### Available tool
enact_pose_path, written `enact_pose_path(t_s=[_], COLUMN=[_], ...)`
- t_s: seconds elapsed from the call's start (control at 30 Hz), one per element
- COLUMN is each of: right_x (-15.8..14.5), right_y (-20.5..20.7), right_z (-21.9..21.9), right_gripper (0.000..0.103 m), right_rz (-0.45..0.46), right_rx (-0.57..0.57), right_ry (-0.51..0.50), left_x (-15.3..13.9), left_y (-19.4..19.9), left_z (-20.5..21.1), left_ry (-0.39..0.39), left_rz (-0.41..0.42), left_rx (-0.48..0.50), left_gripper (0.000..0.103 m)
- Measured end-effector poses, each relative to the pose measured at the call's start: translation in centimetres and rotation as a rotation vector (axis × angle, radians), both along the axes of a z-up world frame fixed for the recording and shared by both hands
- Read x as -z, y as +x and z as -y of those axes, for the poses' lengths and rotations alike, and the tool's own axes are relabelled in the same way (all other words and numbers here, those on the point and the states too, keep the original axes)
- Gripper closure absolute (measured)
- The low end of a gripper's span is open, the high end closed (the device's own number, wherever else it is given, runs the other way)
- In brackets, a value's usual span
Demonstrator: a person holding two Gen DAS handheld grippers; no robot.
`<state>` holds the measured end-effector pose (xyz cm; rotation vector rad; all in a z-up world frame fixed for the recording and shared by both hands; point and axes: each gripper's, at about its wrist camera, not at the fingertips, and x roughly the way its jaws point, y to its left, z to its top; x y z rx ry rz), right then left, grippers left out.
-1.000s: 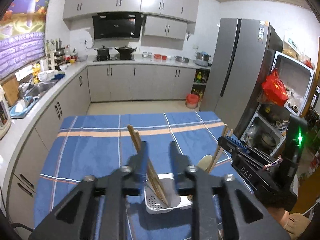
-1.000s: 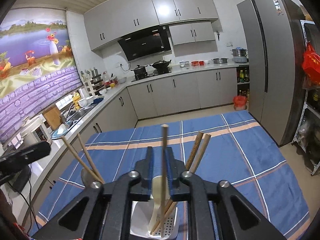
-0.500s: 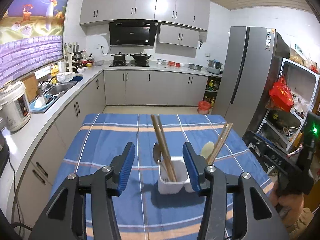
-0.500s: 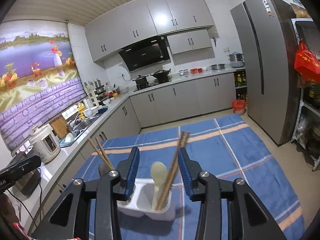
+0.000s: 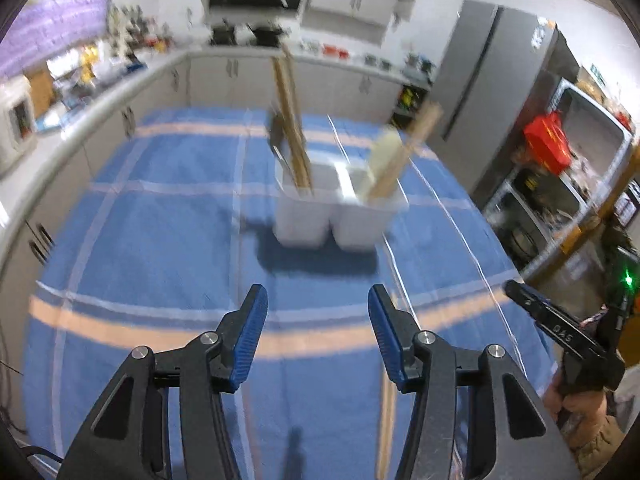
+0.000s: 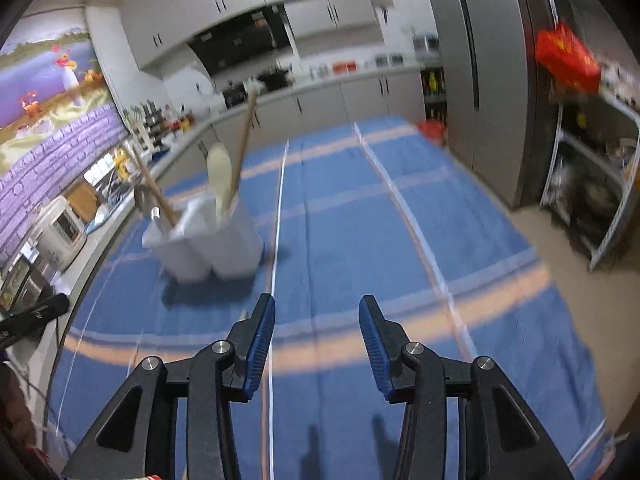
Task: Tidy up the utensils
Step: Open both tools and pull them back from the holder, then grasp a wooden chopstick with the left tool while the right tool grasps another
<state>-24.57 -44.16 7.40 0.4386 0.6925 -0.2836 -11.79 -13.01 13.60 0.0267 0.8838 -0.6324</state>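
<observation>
A white two-compartment utensil holder (image 5: 336, 220) (image 6: 216, 244) stands on the blue checked tablecloth (image 5: 160, 240). Its left compartment holds wooden chopsticks (image 5: 290, 120) (image 6: 154, 188) and a dark metal spoon (image 5: 276, 132). The other compartment holds a cream spoon (image 5: 384, 156) (image 6: 219, 172) and more chopsticks (image 5: 408, 152) (image 6: 244, 136). My left gripper (image 5: 317, 300) is open and empty, well short of the holder. My right gripper (image 6: 317, 308) is open and empty too, with the holder off to its left. It also shows at the left wrist view's right edge as the right gripper (image 5: 560, 328).
A grey fridge (image 6: 492, 80) and an open rack with a red bag (image 6: 568, 60) stand to the table's right. A kitchen counter with a rice cooker (image 6: 64, 228) runs along the left. Bare cloth (image 6: 380, 240) stretches to the right of the holder.
Both grippers opened and let go of the utensils, which now stand in the holder. Both pulled back and down from it, so the holder looks smaller and farther away.
</observation>
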Motion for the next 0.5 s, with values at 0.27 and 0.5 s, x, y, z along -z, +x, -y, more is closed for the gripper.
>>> enact_pose_path(t_s=[0.27,0.5], right_x=[3.2,3.8], right_y=[-2.2,-2.9], right_z=[-2.6,-3.6], right_gripper=[0.056,0.056], right_rz=[-0.070,-0.095], right_rx=[-0.111,-0.139], right_ry=[0.070,0.058], left_x=[6.5,9.9], left_y=[-2.5,-1.8], left_z=[4.9,8.2], left_ry=[0.035,0.077], left_rz=[-0.129,-0.172], left_rx=[0.153,0.202], left_gripper=[0.056,0.072])
